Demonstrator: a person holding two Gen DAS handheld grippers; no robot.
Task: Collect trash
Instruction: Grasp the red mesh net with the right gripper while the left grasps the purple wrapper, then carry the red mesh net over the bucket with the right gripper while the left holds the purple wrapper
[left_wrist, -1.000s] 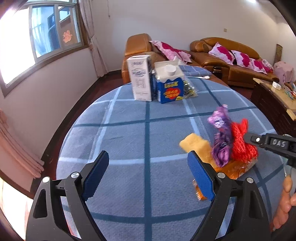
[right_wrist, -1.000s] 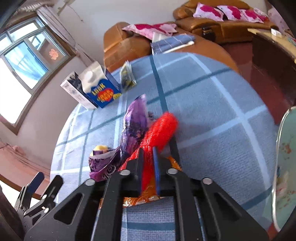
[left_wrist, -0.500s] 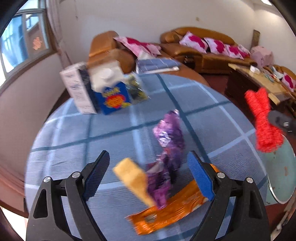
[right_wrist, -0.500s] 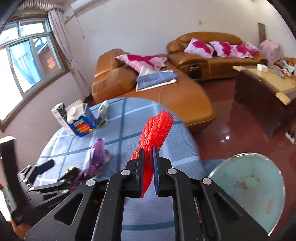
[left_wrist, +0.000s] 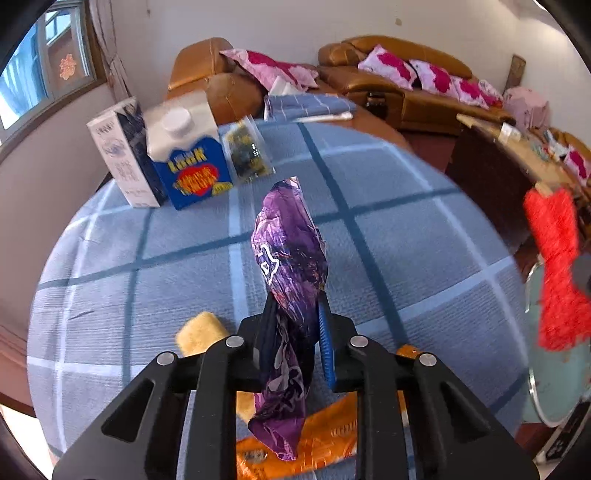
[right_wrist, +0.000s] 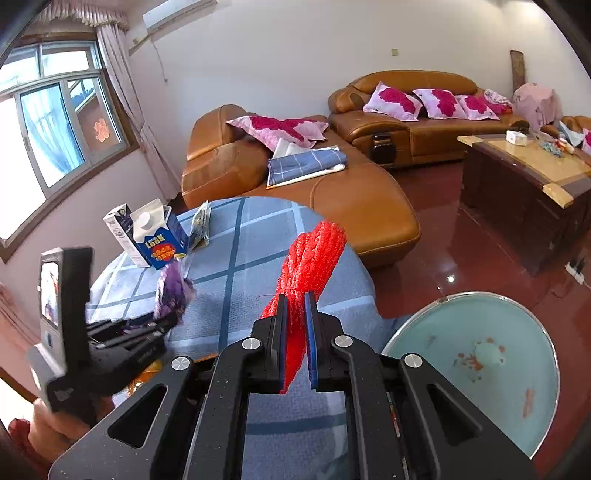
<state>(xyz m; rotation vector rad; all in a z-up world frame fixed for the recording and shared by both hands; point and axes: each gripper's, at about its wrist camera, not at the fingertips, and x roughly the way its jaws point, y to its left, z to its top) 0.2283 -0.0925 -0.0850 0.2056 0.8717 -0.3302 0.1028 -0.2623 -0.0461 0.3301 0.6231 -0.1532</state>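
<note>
Left gripper (left_wrist: 293, 325) has just closed its jaws on the purple wrapper (left_wrist: 290, 254), long axis pointing away over the table (left_wrist: 406, 229) (lower end dangling). Right gripper (right_wrist: 295, 332) pinches the red mesh bag (right_wrist: 314, 254), angled up-right.

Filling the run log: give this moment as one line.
left tool: shut on purple wrapper | right tool: shut on red mesh bag | basin: beside table
</note>
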